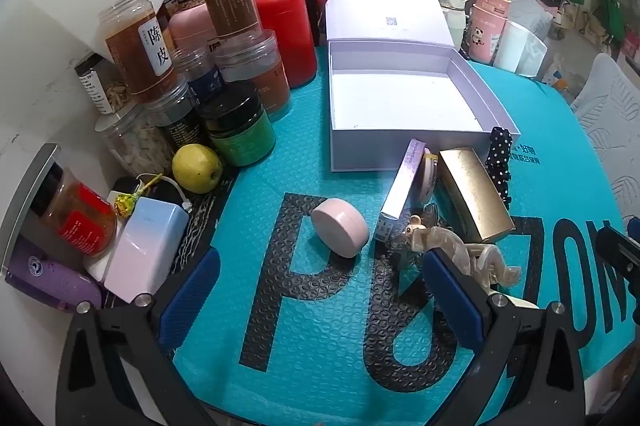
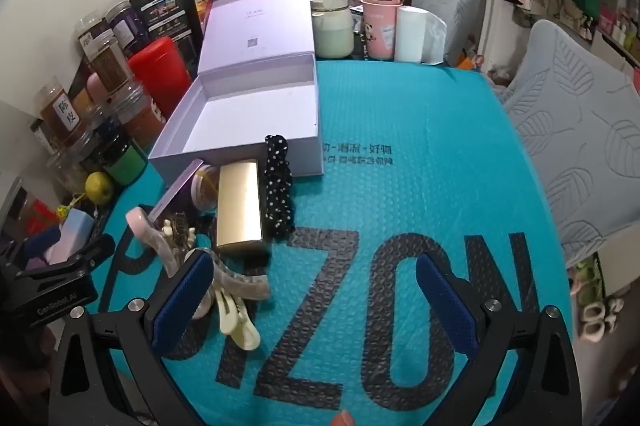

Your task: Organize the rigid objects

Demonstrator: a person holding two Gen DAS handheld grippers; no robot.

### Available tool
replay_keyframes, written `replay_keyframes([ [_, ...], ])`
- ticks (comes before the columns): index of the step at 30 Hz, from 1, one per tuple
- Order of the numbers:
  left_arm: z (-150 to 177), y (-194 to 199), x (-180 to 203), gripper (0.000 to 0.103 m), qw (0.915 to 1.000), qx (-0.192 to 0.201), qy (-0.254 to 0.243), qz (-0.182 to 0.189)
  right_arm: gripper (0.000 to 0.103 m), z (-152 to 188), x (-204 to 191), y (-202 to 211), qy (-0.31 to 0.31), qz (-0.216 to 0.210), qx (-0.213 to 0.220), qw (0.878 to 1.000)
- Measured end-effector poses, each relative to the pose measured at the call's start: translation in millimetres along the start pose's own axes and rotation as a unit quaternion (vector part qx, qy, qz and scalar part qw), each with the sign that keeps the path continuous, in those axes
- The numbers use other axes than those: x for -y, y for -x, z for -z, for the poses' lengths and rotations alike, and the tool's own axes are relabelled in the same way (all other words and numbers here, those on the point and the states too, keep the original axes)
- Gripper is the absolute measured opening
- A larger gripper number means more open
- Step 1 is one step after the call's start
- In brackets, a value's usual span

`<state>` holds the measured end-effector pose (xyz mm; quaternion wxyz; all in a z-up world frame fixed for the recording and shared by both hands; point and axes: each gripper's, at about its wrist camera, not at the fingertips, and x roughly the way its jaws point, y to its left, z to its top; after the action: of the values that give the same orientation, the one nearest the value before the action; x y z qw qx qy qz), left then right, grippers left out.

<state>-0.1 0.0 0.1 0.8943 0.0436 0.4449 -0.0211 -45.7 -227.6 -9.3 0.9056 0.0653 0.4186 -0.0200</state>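
Both wide open and empty, the left gripper (image 1: 320, 290) hovers just short of a pink round case (image 1: 340, 232), seemingly light, stiff, slippery; best pinched across flat faces, while the right gripper (image 2: 314, 294) waits.

Teal bubble mat (image 1: 320, 306), lilac box (image 1: 400, 141), gold box (image 1: 476, 201), black white-dotted scrunchie (image 2: 278, 181)

Teal bubble mat (image 1: 304, 161) with large black letters covering the table. Open lilac box (image 1: 404, 149) at far centre. Near its front: pink round case (image 1: 340, 232), gold box (image 1: 474, 199), polka-dot scrunchie (image 1: 500, 161), hair claws (image 2: 236, 290). Jars (image 1: 240, 123), red canister (image 1: 286, 35), green apple (image 1: 197, 167) along left edge.
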Motion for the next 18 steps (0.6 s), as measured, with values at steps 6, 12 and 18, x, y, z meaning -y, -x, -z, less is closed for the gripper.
replay_keyframes([
  [6,0.2,-0.1,0.3,0.103,1.0,-0.001,0.001,0.003,0.103,-0.1,0.6,0.3,0.0,0.003,0.002,1.0],
  [12,3.9,3.4,5.3,0.103,0.9999,0.002,-0.004,0.011,0.103,1.6,-7.8,3.3,0.0,0.006,0.005,1.0],
  [18,2.7,2.9,5.2,0.103,0.9997,0.003,-0.004,0.022,0.103,-0.4,-0.1,2.1,-0.006,0.005,-0.002,1.0],
])
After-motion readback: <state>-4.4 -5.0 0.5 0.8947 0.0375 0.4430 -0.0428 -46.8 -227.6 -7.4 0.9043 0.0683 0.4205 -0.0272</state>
